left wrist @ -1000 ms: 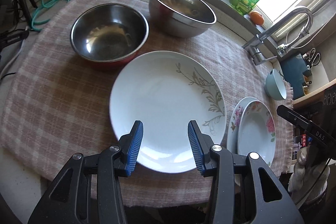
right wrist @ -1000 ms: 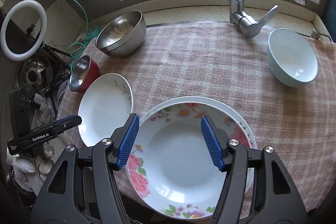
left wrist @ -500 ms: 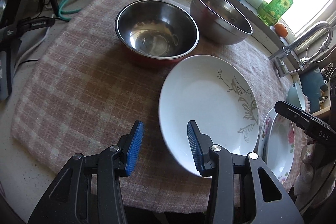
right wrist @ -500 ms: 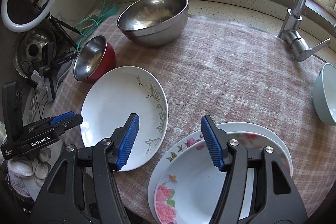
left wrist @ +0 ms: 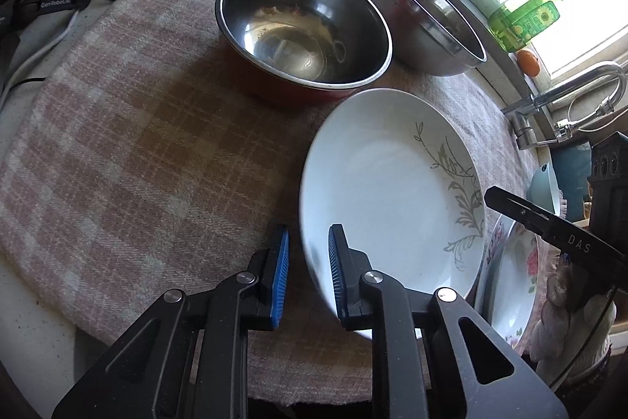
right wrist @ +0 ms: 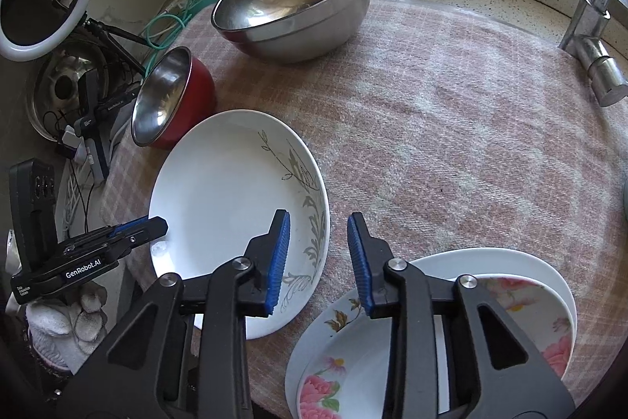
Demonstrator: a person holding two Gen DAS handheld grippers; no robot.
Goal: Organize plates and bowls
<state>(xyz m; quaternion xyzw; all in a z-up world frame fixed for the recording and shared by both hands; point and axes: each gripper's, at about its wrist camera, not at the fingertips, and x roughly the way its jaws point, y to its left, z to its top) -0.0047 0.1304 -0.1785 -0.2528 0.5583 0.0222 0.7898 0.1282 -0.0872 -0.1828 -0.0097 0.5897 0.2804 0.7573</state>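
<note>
Glossy white porcelain with a grey leaf sprig, the leaf-pattern plate (left wrist: 384, 191) lies on the pink checked towel (left wrist: 129, 152) near the bench's front edge, with the left tool (left wrist: 309, 271) closing astride its near-left rim and the right tool (right wrist: 318, 260) closing over its opposite rim — neither pair of ribbed blue pads yet presses. To lift it well, I judge both should seat squarely on the thin, slick lip before rising together toward the floral plates (right wrist: 392, 348) — the red-skinned steel bowl (left wrist: 302, 34) sits close behind.
</note>
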